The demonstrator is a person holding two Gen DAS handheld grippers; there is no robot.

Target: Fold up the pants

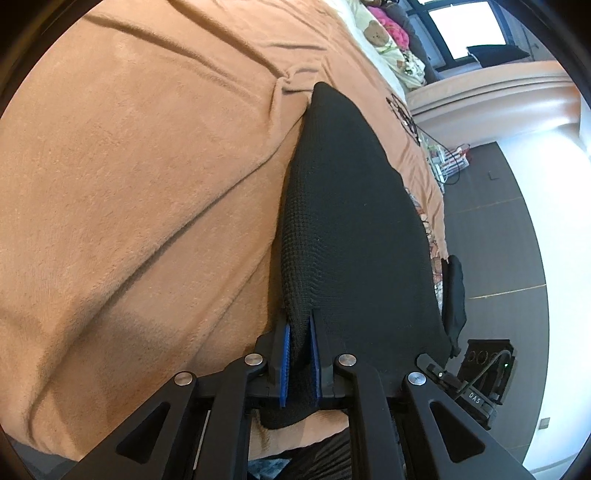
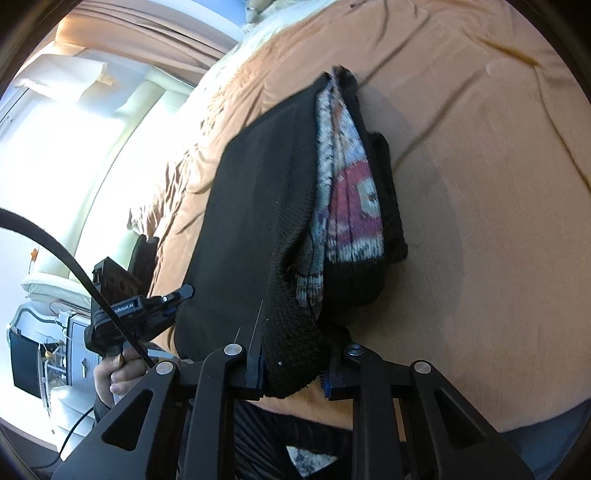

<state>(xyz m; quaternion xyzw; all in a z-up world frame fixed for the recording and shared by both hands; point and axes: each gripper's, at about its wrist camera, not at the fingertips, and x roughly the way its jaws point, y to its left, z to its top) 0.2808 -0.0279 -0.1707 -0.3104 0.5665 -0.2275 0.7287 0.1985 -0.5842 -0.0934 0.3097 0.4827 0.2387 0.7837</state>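
The pants are black knit with a patterned pink and blue inside. They hang stretched over the orange bedspread. My left gripper is shut on one corner of the black fabric, which is pinched between its blue pads. My right gripper holds the other corner, with thick folded fabric between its jaws. The left gripper also shows in the right wrist view, held by a hand.
The orange bedspread covers a wide bed with creases. Pillows and soft toys lie at the bed's head. A dark floor runs beside the bed. A white dresser stands by a bright window.
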